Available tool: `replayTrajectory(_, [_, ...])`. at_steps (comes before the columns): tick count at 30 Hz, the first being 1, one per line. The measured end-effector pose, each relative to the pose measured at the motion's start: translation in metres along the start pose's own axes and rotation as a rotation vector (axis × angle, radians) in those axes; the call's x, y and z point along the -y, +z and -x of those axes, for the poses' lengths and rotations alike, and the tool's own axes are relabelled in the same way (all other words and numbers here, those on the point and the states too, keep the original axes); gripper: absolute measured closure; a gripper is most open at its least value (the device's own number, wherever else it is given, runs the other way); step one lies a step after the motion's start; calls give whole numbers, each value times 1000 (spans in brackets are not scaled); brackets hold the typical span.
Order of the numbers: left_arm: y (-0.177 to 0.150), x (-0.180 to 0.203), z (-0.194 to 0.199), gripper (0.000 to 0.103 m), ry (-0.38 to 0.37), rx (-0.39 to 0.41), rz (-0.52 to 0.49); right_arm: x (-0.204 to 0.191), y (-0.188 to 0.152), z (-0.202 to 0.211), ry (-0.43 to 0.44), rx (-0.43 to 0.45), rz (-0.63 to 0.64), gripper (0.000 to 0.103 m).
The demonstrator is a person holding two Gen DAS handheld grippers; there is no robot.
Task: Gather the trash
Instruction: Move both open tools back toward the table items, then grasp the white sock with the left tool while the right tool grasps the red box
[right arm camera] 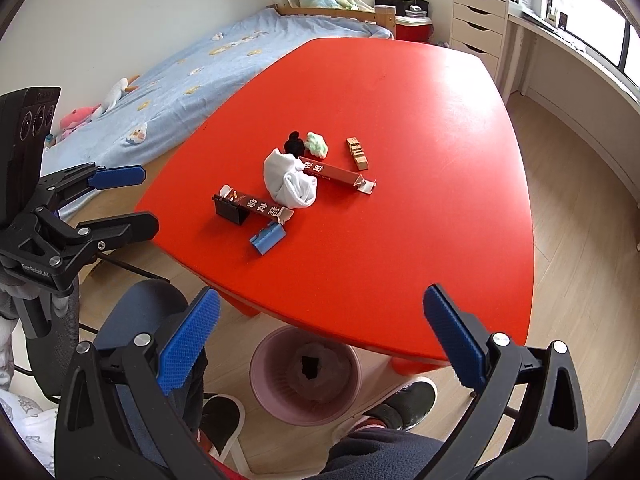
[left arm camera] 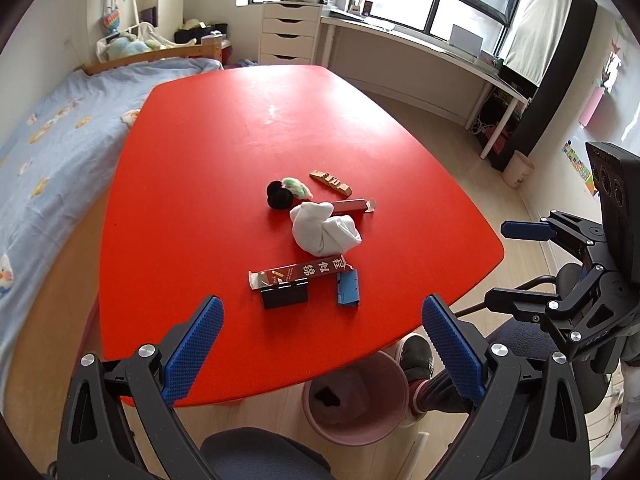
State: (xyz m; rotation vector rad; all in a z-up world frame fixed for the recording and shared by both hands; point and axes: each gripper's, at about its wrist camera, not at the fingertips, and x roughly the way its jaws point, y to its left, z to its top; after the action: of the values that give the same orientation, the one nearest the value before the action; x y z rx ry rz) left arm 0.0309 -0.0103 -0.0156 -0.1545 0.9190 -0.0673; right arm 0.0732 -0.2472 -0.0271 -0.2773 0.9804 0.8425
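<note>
Trash lies in a cluster mid-table on the red table (left arm camera: pixel 224 152): a crumpled white tissue (left arm camera: pixel 324 229), two long dark red cartons (left arm camera: pixel 298 271) (left arm camera: pixel 350 206), a small blue box (left arm camera: pixel 347 288), a black box (left arm camera: pixel 285 295), a tan wooden piece (left arm camera: pixel 331 182), a black pompom (left arm camera: pixel 279 196) and a green fluff ball (left arm camera: pixel 296 186). A pink waste bin (right arm camera: pixel 306 374) stands on the floor under the near table edge. My left gripper (left arm camera: pixel 320 348) hovers open above the near edge. My right gripper (right arm camera: pixel 320 338) is open too, above the bin, holding nothing.
A bed with a blue sheet (left arm camera: pixel 52 128) runs along the table's left side. A grey office chair (right arm camera: pixel 132 320) and the person's shoes (right arm camera: pixel 404 402) sit beside the bin. White drawers (left arm camera: pixel 289 34) and a long desk (left arm camera: pixel 420 46) line the far wall.
</note>
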Motion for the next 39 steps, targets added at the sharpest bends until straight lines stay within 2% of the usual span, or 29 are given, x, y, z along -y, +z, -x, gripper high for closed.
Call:
replayTrajectory(12, [45,-18,-44,8,-17,-56,-4,24,58,-45,-28,-41,134,3])
replayTrajectory(22, [53,-28,-92,8,-37,-141,14,37,75,-100,-13,-103,241,4])
replayTrajectory(27, [52,-31,-110,8,-42,-170,24,38,79,-118,14,-118,270,14])
replayTrajectory(30, [50,-33,-116,8,-43,-176,28,37,81,-126,30,-121,287,23])
replayTrajectory(31, [51,-33,-117,9,-44,-175,29,37,80,-128,36,-123,290,29])
replayTrajectory(33, [51,-34,-120,18,-52,-182,30,35,79,-132,56,-123,297,30])
replayTrajectory(39, [52,-35,-121,41,-65,-179,27,28,82,-138,84,-125,316,51])
